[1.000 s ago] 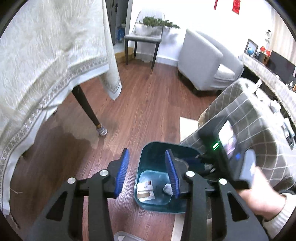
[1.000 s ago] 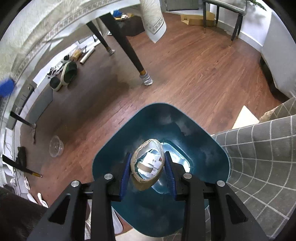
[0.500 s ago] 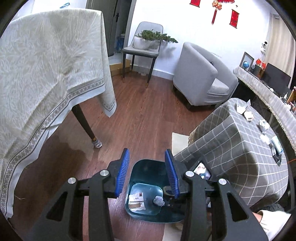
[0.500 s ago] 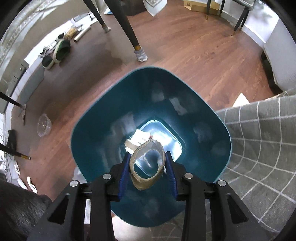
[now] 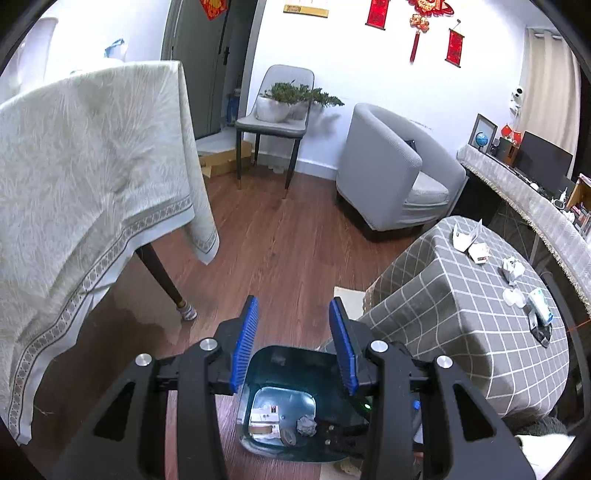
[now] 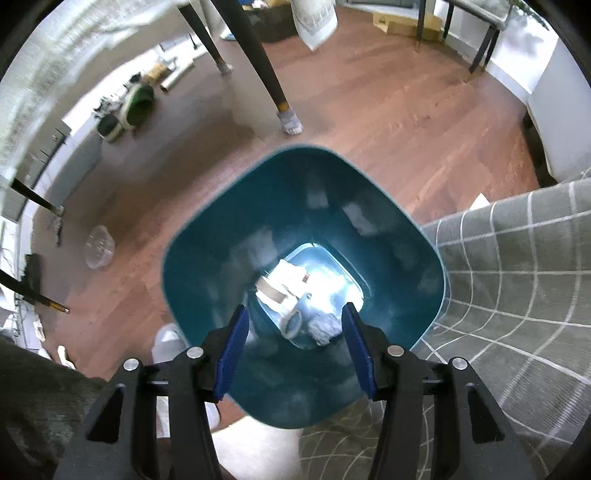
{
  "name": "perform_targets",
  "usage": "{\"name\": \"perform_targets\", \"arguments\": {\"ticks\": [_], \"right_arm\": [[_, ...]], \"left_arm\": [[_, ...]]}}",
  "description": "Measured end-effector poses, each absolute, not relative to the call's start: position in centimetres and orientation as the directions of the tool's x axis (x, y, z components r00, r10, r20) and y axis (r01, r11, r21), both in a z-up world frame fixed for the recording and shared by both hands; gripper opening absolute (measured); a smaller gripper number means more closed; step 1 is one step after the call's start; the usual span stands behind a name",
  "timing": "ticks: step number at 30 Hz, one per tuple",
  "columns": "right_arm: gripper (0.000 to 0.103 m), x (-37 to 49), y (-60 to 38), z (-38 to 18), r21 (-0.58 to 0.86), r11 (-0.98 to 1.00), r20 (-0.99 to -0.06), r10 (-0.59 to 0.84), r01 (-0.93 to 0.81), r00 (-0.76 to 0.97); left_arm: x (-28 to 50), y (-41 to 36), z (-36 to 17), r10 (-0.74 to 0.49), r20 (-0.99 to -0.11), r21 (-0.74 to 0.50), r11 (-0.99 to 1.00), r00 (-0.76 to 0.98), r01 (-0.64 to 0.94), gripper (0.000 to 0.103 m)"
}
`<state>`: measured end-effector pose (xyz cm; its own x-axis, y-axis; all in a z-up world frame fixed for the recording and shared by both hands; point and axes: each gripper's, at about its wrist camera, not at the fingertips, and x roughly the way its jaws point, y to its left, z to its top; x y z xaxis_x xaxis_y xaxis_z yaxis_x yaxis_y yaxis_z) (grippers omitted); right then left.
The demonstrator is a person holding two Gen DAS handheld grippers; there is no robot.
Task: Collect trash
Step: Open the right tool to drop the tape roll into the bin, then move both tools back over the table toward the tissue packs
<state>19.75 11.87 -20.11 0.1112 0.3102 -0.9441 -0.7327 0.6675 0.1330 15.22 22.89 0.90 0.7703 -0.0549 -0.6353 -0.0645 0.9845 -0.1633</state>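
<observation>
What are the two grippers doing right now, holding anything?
Left gripper: open, empty.
Right gripper: open, jaws have just been opening, nothing between them, above the bin.

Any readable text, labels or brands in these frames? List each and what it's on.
None can be read.
Red wall hangings: any characters too small and blurred.
Plaque above the chair: blurred.
Small packet on the checked table: dark marks, unreadable.
Packaging in the bin: print too blurred.
</observation>
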Motion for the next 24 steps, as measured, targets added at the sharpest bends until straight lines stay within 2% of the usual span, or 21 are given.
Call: {"name": "perform_targets", "arguments": {"ticks": [3,13,18,20,24], "right_arm": [[0.053,19.4,11.4,-17.5,0.173,0.655,-0.918,0.378,-0.736,0.121],[0.053,17.9,8.2,-7.5,0.169,0.610,-0.806,0.538,-0.774,0.247],[0.054,18.0,4.9,-4.9,0.139,0.639,-0.770,0.550,-0.756,0.323],[0.056,18.1,3.7,-4.2,0.131,0.652,-0.762,0.548,-0.747,0.345],[0.058,18.5,1.0,-3.3,0.092,0.687,-0.749,0.525,-0.721,0.405]], "left_arm": [[15.4,22.3,1.6,-0.054,-0.621,-0.160,0.985,0.782,-0.059,0.043],[16.5,20.4,2.7,-0.063,-0.582,-0.166,0.985,0.811,-0.042,0.050],[17.4,19.1,2.9,-0.084,-0.571,-0.186,0.982,0.817,-0.030,0.055],[17.7,18.5,2.8,-0.091,-0.568,-0.190,0.981,0.818,-0.023,0.061],[18.6,16.5,2.6,-0.120,-0.566,-0.196,0.981,0.816,0.008,0.064]]}}
